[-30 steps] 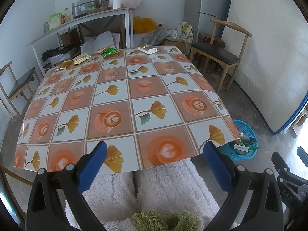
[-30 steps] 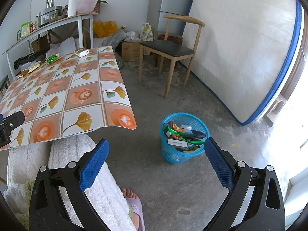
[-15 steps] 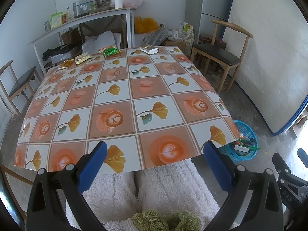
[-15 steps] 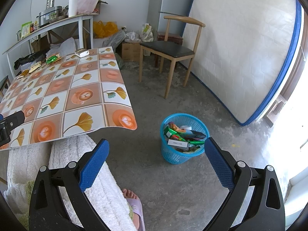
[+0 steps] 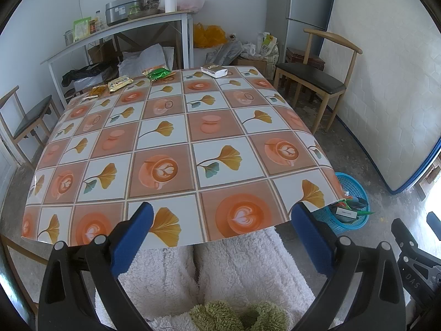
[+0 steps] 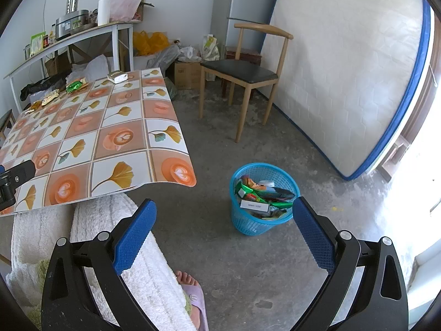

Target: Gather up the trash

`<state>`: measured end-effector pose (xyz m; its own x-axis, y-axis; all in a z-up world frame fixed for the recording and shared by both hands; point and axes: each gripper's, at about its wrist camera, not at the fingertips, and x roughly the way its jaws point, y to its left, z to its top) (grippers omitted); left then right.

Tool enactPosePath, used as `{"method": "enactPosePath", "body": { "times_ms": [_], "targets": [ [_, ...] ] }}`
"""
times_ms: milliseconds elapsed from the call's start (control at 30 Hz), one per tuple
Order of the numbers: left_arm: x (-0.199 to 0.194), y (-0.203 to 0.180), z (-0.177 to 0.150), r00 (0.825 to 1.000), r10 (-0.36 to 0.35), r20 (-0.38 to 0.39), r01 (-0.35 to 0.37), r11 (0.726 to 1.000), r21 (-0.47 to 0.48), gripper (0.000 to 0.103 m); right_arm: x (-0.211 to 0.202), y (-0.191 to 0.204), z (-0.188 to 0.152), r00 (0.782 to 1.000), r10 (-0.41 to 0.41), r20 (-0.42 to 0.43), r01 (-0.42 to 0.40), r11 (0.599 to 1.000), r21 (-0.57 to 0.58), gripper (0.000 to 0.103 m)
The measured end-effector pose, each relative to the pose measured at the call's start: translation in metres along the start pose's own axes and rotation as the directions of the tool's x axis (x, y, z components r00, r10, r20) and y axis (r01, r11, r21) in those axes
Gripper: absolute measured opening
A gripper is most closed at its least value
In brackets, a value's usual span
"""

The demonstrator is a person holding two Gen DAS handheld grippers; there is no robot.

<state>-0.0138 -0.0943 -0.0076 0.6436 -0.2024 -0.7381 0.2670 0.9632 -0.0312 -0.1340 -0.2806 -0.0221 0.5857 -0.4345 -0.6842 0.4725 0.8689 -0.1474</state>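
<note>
Both pairs of blue-padded fingers are spread wide with nothing between them. From its own camera the left gripper (image 5: 220, 231) hangs over the near edge of the table (image 5: 171, 187), above the person's lap in white fleece trousers (image 5: 237, 270). The right gripper (image 6: 223, 226) is held over the bare concrete floor (image 6: 220, 262), to the right of the table, with the person's foot in a lilac slipper (image 6: 194, 295) just near it.

On the floor by the table's near right corner stands a blue mesh basket (image 6: 248, 226). It is well filled with wrappers: green and red packets, a dark one, and a small white box with a label lying across the top (image 6: 254, 205). In the left view the same basket (image 5: 355, 193) shows partly behind the tablecloth's corner.

Trash left on the table lies along its far edge: a white packet (image 5: 214, 70) towards the far right, a green wrapper (image 5: 158, 74) left of it, a tan packet (image 5: 119, 83) further left, then small yellowish scraps (image 5: 96, 91) near the far left corner.

Beyond the table stand a wooden chair (image 6: 242, 69), a long shelf (image 5: 118, 27) with a metal pot and a paper roll, and bags and boxes against the wall.
</note>
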Motion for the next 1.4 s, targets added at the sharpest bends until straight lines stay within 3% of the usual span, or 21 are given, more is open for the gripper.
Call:
{"method": "enactPosePath", "body": {
  "times_ms": [1400],
  "targets": [
    [-0.0003,-0.0006,0.0002,1.0,0.001,0.001,-0.001,1.0,-0.002,0.098,-0.0039,0.0059,0.0045,1.0,-0.002,0.001,0.002,1.0,0.006,0.095]
  ]
}}
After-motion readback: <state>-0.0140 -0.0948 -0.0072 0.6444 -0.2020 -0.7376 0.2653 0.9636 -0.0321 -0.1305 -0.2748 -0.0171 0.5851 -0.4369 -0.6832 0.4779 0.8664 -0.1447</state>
